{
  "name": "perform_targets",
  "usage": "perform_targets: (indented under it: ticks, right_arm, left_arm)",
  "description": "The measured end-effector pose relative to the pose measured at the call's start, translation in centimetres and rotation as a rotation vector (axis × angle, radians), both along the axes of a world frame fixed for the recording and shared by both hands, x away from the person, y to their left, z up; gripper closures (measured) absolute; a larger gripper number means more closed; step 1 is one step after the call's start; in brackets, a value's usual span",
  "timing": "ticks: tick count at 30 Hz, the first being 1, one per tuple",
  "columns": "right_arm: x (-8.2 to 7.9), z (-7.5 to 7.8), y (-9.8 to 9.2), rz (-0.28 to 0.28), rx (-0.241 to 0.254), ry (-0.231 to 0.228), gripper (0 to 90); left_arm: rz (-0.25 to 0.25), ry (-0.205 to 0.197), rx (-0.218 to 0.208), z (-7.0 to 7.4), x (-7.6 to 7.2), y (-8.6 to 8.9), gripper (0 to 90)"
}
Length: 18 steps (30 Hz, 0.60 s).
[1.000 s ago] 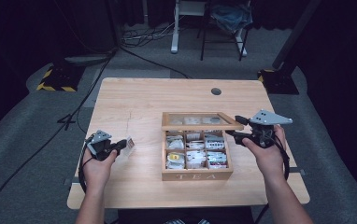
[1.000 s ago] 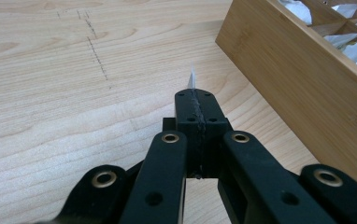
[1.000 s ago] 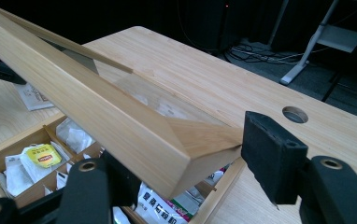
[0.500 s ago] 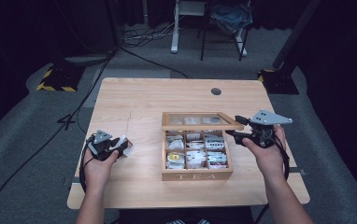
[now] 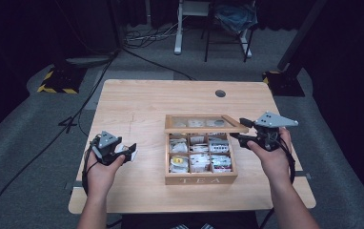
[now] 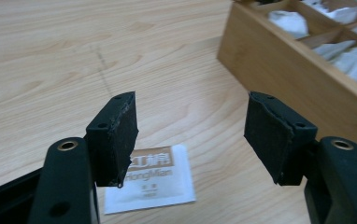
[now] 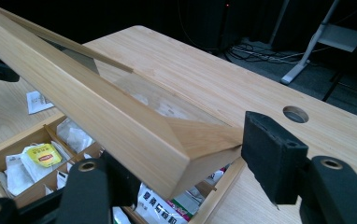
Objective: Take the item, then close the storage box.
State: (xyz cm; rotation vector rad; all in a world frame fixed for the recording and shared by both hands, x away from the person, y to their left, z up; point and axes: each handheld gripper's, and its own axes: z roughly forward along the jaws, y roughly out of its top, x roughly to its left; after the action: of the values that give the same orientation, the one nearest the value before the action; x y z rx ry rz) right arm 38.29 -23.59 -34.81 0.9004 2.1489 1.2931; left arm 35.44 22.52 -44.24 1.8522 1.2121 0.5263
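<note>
On the wooden table (image 5: 137, 105) a wooden tea box (image 5: 200, 179) sits right of the middle, nearer the front edge, its compartments packed with tea bags. The right gripper (image 5: 241, 130) is at the box's right back corner and holds the glass-paned lid (image 5: 204, 123) raised and tilted over the open box; in the right gripper view the lid's wooden frame corner (image 7: 181, 154) lies between the black jaws, which pinch it. The left gripper (image 5: 131, 152) is near the table's front left corner, well apart from the box's left wall. Its jaws have just been opening and now stand spread, with nothing between the pads. In the left gripper view a white tea sachet (image 6: 158, 179) lies flat on the table just below and behind the left jaw, with brown print on its face, free of both pads. The side wall of the tea box (image 6: 289, 79) shows at the upper right of that view, with white bags in its compartments. A round cable hole (image 5: 220, 93) sits near the table's back edge, toward the right.
</note>
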Motion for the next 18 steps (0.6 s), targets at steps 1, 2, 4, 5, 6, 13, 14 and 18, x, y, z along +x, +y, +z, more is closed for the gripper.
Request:
perform_targets:
  ticks: [1, 2, 4, 5, 6, 13, 14, 18]
  right_arm:
    - [0.0, 0.0, 0.0, 0.0, 0.0, 0.0, 41.8]
    - [0.0, 0.0, 0.0, 0.001, -0.001, 0.0, 41.7]
    - [0.0, 0.0, 0.0, 0.002, 0.0, 0.001, 41.7]
    - [0.0, 0.0, 0.0, 0.002, 0.001, 0.001, 41.7]
    - [0.1, 0.0, 0.0, 0.003, 0.002, 0.002, 41.6]
    - [0.0, 0.1, -0.1, 0.006, 0.005, 0.009, 41.7]
    - [0.0, 0.1, -0.2, 0.008, 0.006, 0.011, 41.7]
    - [-0.1, 0.2, -0.4, 0.02, 0.011, 0.028, 41.8]
  left_arm:
    - [-0.014, -0.005, 0.006, 0.2, -0.1, -0.3, 35.1]
    - [-0.028, -0.003, 0.01, 0.5, -0.2, -0.7, 34.6]
    - [-0.056, -0.01, 0.011, 0.9, -0.5, -1.4, 34.3]
    - [-0.069, -0.011, 0.014, 1.1, -0.7, -1.8, 34.2]
    - [-0.083, -0.013, 0.019, 1.3, -0.8, -2.1, 34.0]
    - [-0.213, 0.013, 0.015, 1.8, -1.5, -4.6, 32.2]
    - [-0.232, 0.018, 0.02, 1.7, -1.5, -4.9, 31.9]
    - [-0.275, 0.054, 0.047, 1.1, -1.5, -5.8, 31.4]
